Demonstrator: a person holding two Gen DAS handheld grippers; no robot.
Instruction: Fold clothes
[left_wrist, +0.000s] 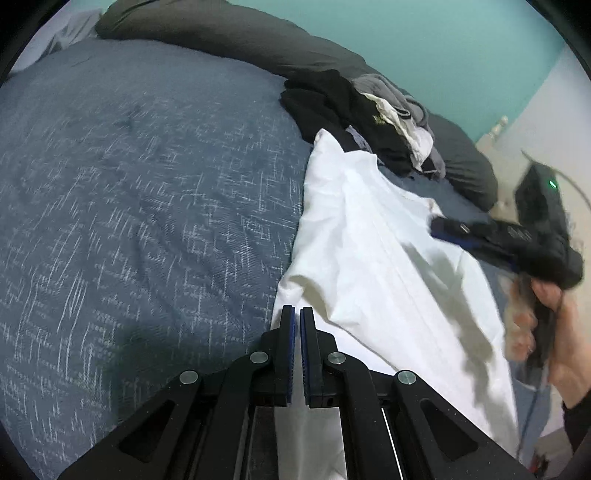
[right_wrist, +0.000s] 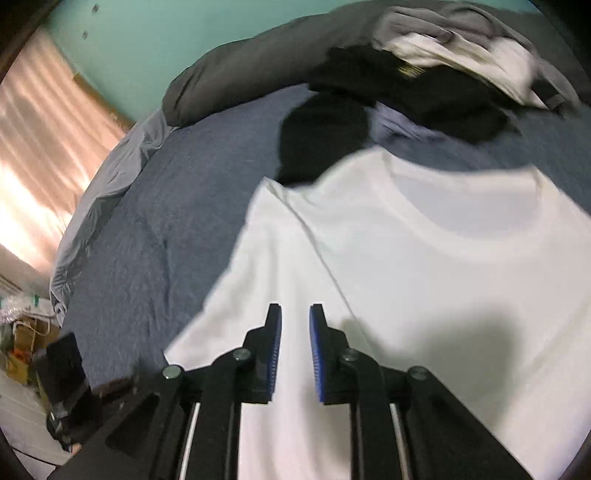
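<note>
The white t-shirt (left_wrist: 388, 258) runs off the bottom edge in both wrist views, so its hem is unseen. In the left wrist view the right gripper (left_wrist: 439, 227) and the hand (left_wrist: 554, 325) holding it are smeared by motion blur. The clothes pile (right_wrist: 424, 74) is blurred too, its separate garments hard to tell apart. Clutter (right_wrist: 22, 332) at the far left is too small to identify.

Left gripper (left_wrist: 297, 312) pads nearly together, thin slit between, nothing pinched; right gripper (right_wrist: 295, 310) jaws parted, empty; bare hand (left_wrist: 546, 325) wraps right gripper's handle, blurred.
</note>
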